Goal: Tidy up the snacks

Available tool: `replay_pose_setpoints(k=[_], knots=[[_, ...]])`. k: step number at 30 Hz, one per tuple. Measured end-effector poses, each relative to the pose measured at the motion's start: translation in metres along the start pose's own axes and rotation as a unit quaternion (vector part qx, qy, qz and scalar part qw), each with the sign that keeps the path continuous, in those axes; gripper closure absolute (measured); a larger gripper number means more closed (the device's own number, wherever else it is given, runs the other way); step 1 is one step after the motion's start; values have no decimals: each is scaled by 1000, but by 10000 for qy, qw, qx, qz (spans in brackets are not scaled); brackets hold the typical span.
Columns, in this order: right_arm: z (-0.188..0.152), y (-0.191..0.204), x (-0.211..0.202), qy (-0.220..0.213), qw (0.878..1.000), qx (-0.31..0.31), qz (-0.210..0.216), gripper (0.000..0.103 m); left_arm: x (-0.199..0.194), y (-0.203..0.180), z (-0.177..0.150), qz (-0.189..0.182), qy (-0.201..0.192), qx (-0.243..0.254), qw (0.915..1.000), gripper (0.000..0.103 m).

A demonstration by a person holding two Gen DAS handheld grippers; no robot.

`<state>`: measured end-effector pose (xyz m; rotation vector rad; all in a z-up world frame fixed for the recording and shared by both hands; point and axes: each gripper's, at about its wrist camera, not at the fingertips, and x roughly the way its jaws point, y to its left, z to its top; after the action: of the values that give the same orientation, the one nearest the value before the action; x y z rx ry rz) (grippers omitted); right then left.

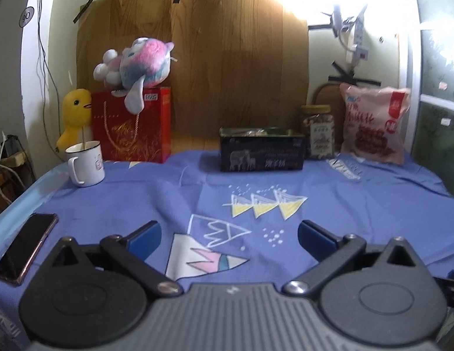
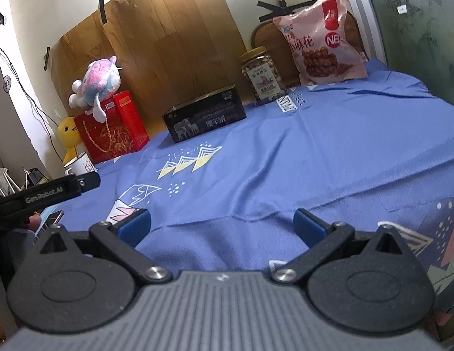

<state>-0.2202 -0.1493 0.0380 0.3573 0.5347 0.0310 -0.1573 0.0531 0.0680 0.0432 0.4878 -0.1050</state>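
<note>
The blue cloth (image 2: 285, 161) lies bare before both released claws, left (image 1: 229, 237) and right (image 2: 222, 225).

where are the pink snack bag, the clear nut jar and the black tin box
pink snack bag (image 2: 320, 41), right wrist view, middle of its front
clear nut jar (image 2: 263, 76), right wrist view, its label
black tin box (image 1: 262, 153), left wrist view, front wall
</note>
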Motion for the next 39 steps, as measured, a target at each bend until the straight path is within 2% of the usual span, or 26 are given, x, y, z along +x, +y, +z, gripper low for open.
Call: replay_pose_setpoints(k=[7,12,14,20,26,30,35,39], knots=[[-1,-1,-1,-19,10000,-43,-42,0,10,3,1,513,33,54,9987,0],[-3,-3,4,0,10000,-81,-37,0,14,-4,-3,969,-145,487,9940,0],[-1,-4,6,15,10000,-88,-22,0,17,-8,-2,851,-97,571,9947,0],[14,-13,7,-64,9999,-64,-54,0,21,-26,8,65,426,532,9977,0],[32,-8,4,-275,9991,-322,81,0,27,-36,13,-230,874,429,9950,0],[39,-12,9,-274,9991,-228,214,0,35,-39,14,-267,1086,302,9933,0],[33,-14,13,-258,9991,-137,296,0,45,-46,14,-105,1161,454,9921,0],[31,-17,19,-145,9995,22,285,0,47,-51,17,33,1031,539,9932,0]])
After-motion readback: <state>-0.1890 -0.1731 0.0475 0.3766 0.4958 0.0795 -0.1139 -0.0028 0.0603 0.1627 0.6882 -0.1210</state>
